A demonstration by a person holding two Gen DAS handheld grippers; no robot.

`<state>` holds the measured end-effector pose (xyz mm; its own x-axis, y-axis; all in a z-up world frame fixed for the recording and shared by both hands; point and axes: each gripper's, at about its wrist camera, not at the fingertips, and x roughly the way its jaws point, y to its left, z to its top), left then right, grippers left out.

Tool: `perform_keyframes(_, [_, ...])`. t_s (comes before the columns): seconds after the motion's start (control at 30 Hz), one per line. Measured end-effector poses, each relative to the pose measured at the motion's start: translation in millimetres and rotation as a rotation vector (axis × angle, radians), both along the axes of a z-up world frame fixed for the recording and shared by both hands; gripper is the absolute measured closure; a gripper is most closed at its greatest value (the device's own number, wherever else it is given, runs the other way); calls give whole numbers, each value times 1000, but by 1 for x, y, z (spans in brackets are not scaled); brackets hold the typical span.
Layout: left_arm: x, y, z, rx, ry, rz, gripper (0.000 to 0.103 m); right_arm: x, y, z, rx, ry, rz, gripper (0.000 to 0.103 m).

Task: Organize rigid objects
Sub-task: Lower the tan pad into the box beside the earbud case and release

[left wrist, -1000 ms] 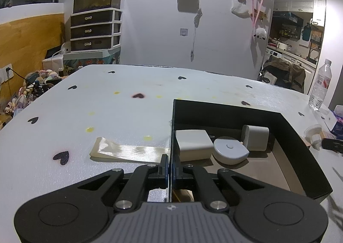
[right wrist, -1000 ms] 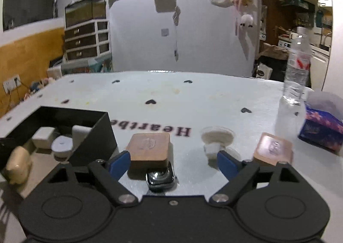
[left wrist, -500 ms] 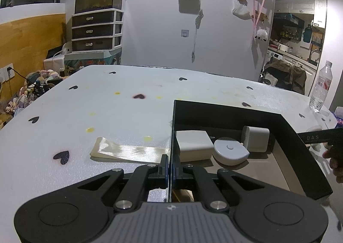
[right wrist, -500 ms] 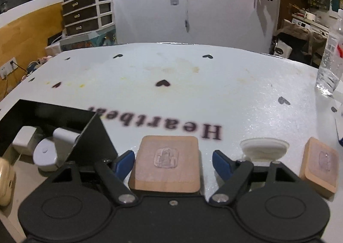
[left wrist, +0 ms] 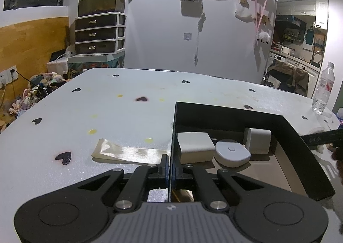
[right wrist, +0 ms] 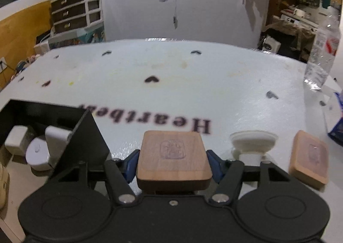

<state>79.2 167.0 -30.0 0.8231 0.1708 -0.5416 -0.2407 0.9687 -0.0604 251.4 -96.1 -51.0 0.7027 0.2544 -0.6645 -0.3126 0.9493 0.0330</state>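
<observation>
Between the right gripper's (right wrist: 172, 164) blue pads (right wrist: 131, 162), jaws just closing and touching its sides, sits the wooden block (right wrist: 172, 160) on the white heart-print table (right wrist: 171, 84); left gripper (left wrist: 170, 164) clamps the black box wall (left wrist: 172, 136).

White heart-print table (right wrist: 214, 97): black box (left wrist: 300, 157), two wooden blocks (right wrist: 173, 157), bottle (left wrist: 323, 88).

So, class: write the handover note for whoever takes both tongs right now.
Left tongs: shut on the black box wall, steadying it.
Right tongs: jaws just closing around the wooden block; pads look against its sides.
Done: white adapter, round white device and white cube are in the box.
Left: this block, the second wooden block, the white suction cup.
</observation>
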Motion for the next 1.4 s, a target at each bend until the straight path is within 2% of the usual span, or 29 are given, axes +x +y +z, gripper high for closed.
perform_keyframes(0.3, [1,-7,-1,41,-1,16,99,-34,-1,54,85,-92,70,37])
perform_keyframes(0.47, [1,-6,0,30,3,2,100,-50,9,76,143,-96,164,37])
perform_keyframes(0.63, [1,-5,2,36,-2,-8,101,-66,28,87,173,-86,253,37])
perform_keyframes(1.03, [-2,-9,8,65,1,-18,101,-80,75,72,154,10,378,37])
perform_keyframes(1.4, [1,-6,6,44,5,-25,101,-74,115,34,117,151,372,37])
